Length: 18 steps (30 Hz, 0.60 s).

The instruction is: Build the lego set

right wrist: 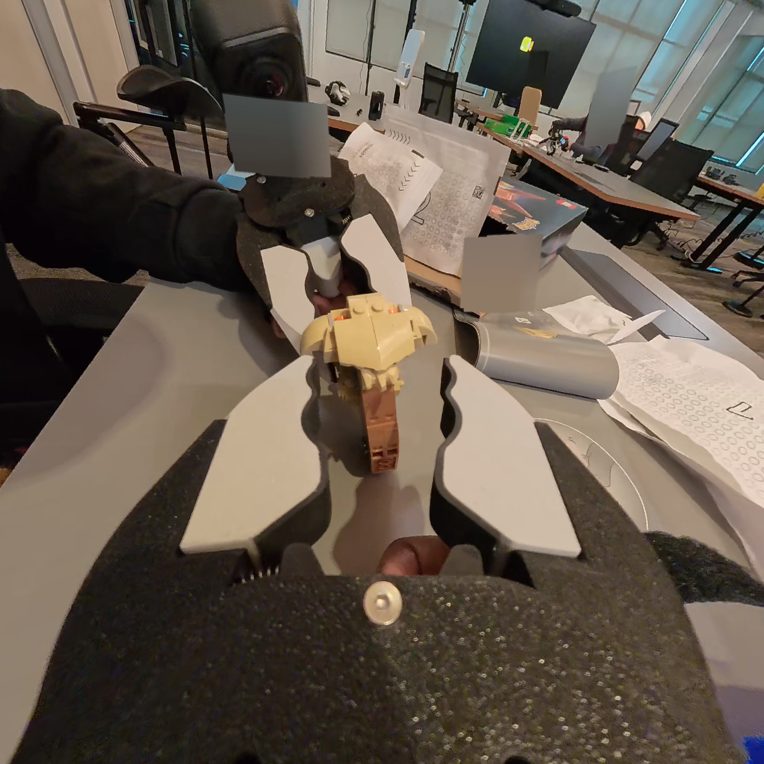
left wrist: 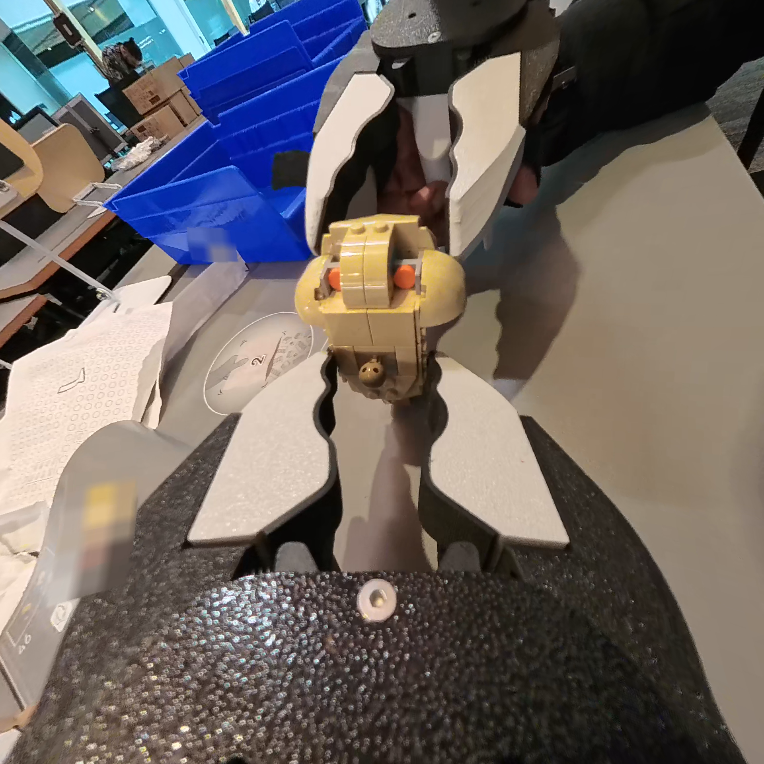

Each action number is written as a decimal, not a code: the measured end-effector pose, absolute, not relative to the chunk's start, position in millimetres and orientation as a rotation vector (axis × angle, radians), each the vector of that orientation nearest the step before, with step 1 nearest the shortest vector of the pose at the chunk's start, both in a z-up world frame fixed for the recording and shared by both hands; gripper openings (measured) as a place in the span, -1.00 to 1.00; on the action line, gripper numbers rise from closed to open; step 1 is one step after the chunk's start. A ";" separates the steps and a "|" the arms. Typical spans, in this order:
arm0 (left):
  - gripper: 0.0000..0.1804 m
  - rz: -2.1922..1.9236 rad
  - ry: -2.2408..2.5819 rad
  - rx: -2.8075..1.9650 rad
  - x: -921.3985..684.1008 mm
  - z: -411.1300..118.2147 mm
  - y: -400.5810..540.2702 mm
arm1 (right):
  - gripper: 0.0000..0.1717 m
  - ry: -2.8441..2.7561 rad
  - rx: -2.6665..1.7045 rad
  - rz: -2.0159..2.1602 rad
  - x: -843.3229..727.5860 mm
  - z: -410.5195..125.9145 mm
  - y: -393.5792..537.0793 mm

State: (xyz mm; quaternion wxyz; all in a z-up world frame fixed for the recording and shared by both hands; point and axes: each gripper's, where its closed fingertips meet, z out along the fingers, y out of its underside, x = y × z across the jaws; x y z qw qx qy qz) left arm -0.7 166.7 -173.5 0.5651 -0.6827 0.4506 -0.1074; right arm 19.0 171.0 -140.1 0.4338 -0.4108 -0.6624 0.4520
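The left claw [left wrist: 380, 372] is gripping a tan brick model [left wrist: 372, 297] by its lower part, with both fingertips pressing in on its sides. The model is sitting upright in that grip over the grey worktop [left wrist: 620, 330], its rounded head with two orange studs rising above the fingertips.

The right claw [right wrist: 378, 368] is facing the left one from the opposite side with its jaws wide apart. A brown stalk [right wrist: 380, 430] is hanging down from the model between the right claw's fingers [right wrist: 475, 413]. There is clear space between the stalk and the finger on the right. The other fingertip is lying just beside the head's edge, and I cannot tell whether it is touching. So the right claw is gripping nothing, and the model is being carried by the left claw alone. Whether the foot of the stalk is resting on the worktop or hanging just above it, I cannot tell.

Around them, torn white paper bags [left wrist: 82, 372] are lying on the worktop to the left claw's left. Blue bins [left wrist: 231, 198] are standing behind the bags. A curled grey booklet [right wrist: 545, 359] is lying near the right claw, with a dark box [right wrist: 537, 206] beyond it.
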 end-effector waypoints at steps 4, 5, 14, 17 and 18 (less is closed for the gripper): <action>-0.55 -0.265 1.070 -1.603 0.2 -173.7 165.4 | -0.33 -1.679 -0.988 1.148 20.0 -139.8 164.3; -0.55 -0.268 1.074 -1.602 0.5 -173.7 164.9 | -0.32 -1.687 -0.985 1.149 19.7 -140.3 162.7; -0.55 -0.290 1.109 -1.591 6.0 -174.7 160.5 | -0.42 -1.696 -0.977 1.169 17.8 -142.0 158.3; -0.55 -0.284 1.124 -1.594 6.5 -175.1 159.7 | -0.45 -1.704 -0.971 1.185 18.6 -142.6 155.6; -0.55 -0.282 1.129 -1.597 6.7 -175.2 159.3 | -0.45 -1.706 -0.973 1.191 18.8 -142.6 155.2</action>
